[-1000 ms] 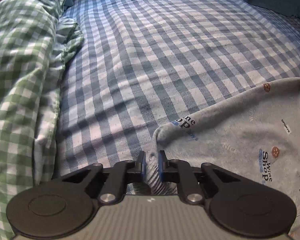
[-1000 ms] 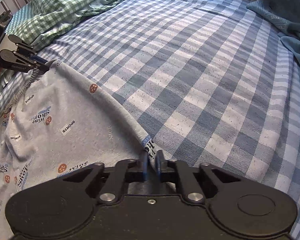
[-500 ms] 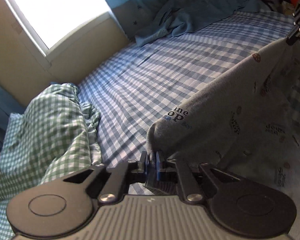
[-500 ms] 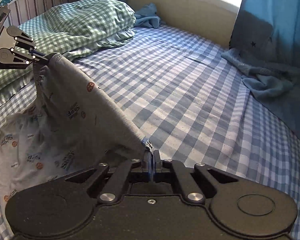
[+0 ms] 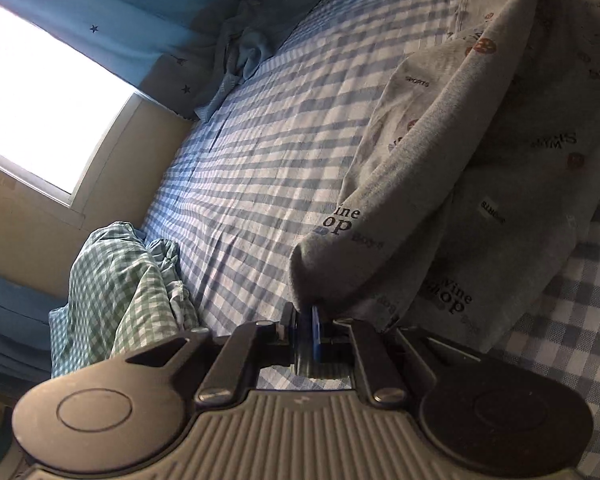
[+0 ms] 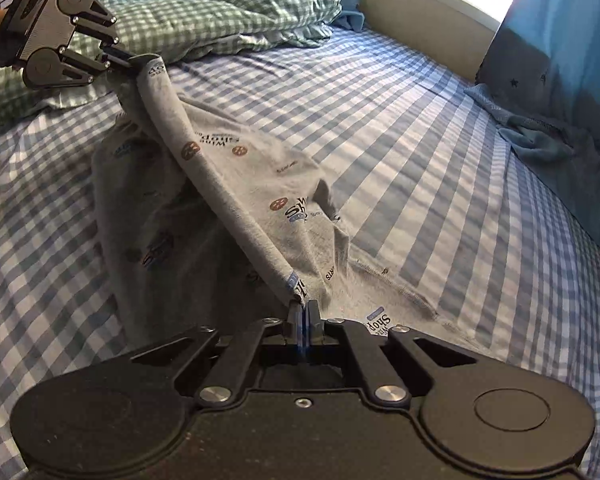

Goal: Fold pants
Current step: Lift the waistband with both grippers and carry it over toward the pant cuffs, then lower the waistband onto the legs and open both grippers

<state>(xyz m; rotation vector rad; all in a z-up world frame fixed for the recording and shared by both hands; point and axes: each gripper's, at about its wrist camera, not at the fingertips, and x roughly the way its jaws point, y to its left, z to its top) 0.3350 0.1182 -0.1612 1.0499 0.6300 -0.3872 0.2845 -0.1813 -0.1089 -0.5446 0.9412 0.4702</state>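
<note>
Left gripper (image 5: 306, 330): clamped on one end of the pants' (image 6: 236, 208) raised edge.
Right gripper (image 6: 303, 314): clamped on the other end.
Long axis: taut between both grippers, above the bed (image 6: 420, 140); rest draped down onto it.
Right view only: lower layer spread on the bed.
</note>
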